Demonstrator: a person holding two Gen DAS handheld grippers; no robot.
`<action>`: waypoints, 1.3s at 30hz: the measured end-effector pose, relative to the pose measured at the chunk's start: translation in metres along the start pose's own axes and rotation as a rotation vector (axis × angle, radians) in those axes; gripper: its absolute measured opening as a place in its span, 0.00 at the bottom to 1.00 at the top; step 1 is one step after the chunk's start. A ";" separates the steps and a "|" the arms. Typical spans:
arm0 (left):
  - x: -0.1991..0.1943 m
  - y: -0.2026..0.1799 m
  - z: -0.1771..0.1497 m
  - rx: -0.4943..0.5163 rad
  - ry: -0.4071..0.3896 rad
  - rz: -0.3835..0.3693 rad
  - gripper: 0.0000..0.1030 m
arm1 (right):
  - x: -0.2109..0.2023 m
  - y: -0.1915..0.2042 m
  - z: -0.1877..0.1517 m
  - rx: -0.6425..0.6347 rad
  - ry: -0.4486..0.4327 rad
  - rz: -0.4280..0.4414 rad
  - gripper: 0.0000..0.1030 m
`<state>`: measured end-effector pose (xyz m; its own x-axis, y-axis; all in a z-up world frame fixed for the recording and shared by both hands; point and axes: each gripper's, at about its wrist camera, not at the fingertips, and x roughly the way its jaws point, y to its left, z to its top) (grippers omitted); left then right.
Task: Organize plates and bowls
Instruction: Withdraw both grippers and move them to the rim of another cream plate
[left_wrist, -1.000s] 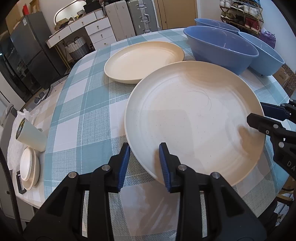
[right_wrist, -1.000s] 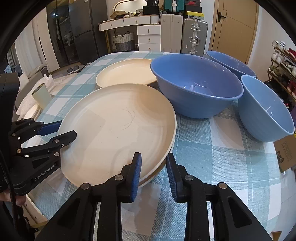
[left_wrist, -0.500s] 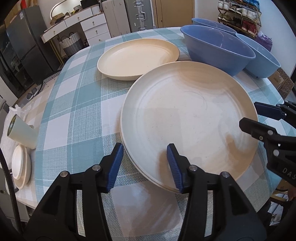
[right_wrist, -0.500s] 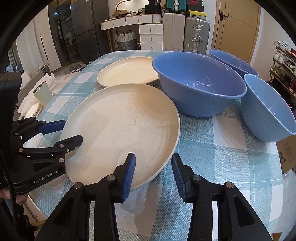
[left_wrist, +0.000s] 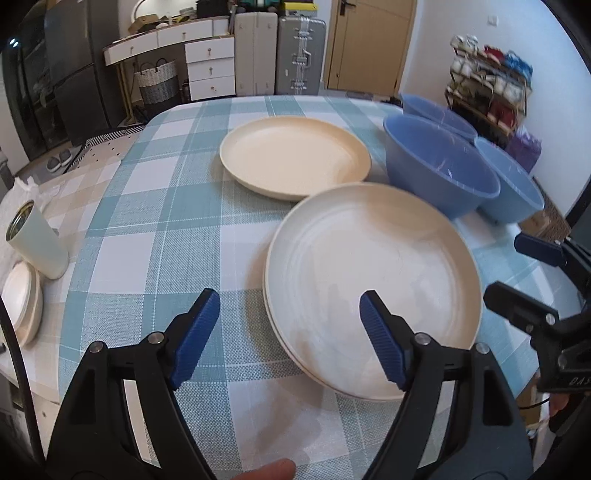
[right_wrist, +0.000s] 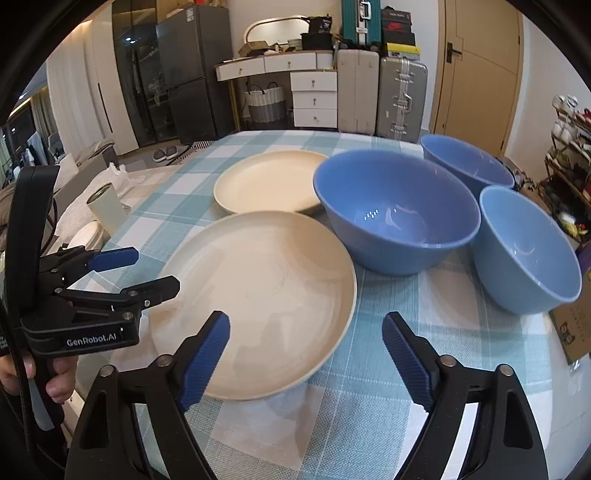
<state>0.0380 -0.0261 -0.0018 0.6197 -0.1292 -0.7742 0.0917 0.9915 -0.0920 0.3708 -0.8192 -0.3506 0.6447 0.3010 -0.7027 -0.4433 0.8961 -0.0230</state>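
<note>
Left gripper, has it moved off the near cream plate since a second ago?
Yes. The left gripper has backed off the near plate, its jaws just opened, nothing between them.

Even indoor light fills both fisheye views, with dark vignetted corners and bowed edges. Soft shadows and faint glare mark the cream plate (left_wrist: 373, 266); the blue bowl (right_wrist: 395, 210) shows small glints.

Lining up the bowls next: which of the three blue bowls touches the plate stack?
The middle blue bowl, the largest-looking one: its base meets the near plate stack. The far bowl and the right bowl stand apart from it.
</note>
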 end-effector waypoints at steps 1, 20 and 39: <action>-0.003 0.003 0.002 -0.015 -0.011 -0.006 0.74 | -0.003 0.001 0.003 -0.006 -0.008 0.004 0.92; -0.040 0.046 0.021 -0.143 -0.125 0.013 0.98 | -0.023 0.014 0.067 -0.080 -0.083 0.074 0.99; -0.035 0.066 0.065 -0.199 -0.140 0.053 0.98 | -0.024 0.005 0.148 -0.126 -0.098 0.090 0.99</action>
<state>0.0728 0.0432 0.0596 0.7229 -0.0639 -0.6880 -0.0902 0.9785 -0.1857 0.4448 -0.7742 -0.2286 0.6539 0.4142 -0.6331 -0.5724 0.8181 -0.0560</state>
